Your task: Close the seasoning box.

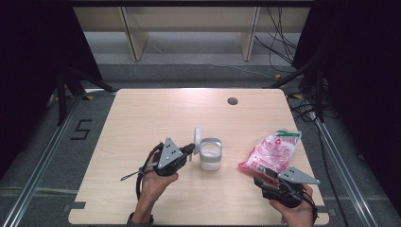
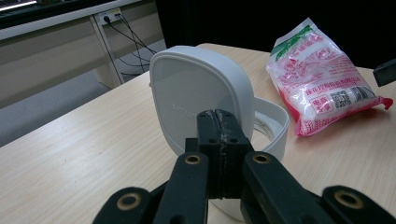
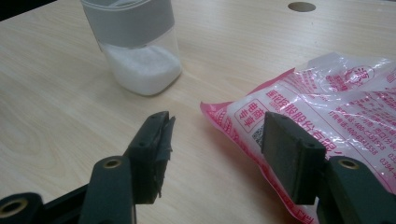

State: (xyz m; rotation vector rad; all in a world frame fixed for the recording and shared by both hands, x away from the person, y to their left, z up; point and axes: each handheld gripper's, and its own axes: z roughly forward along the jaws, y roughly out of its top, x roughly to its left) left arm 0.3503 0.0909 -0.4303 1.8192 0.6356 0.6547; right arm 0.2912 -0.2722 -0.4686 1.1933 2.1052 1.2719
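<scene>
Left gripper (image 2: 219,140), jaws together, hides the jar's front; clear square white-collared jar (image 1: 210,155) mid-table, its lid (image 2: 196,93) flipped up. Right gripper (image 3: 215,144), jaws apart, at pink-printed plastic bag (image 3: 327,98) right of jar, bag cropped.

White lid (image 2: 196,93); clear jar (image 3: 140,51) with white granules, grey collar; pink-and-white printed bag (image 1: 272,151), green top; pale woodgrain surface (image 1: 142,123).

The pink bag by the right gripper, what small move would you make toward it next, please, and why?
Probably ease the right gripper forward so the near corner of the pink bag sits between its open jaws, then close. The container already stands open, its lid flipped up by the shut left gripper, and only a little white powder lies inside.
</scene>
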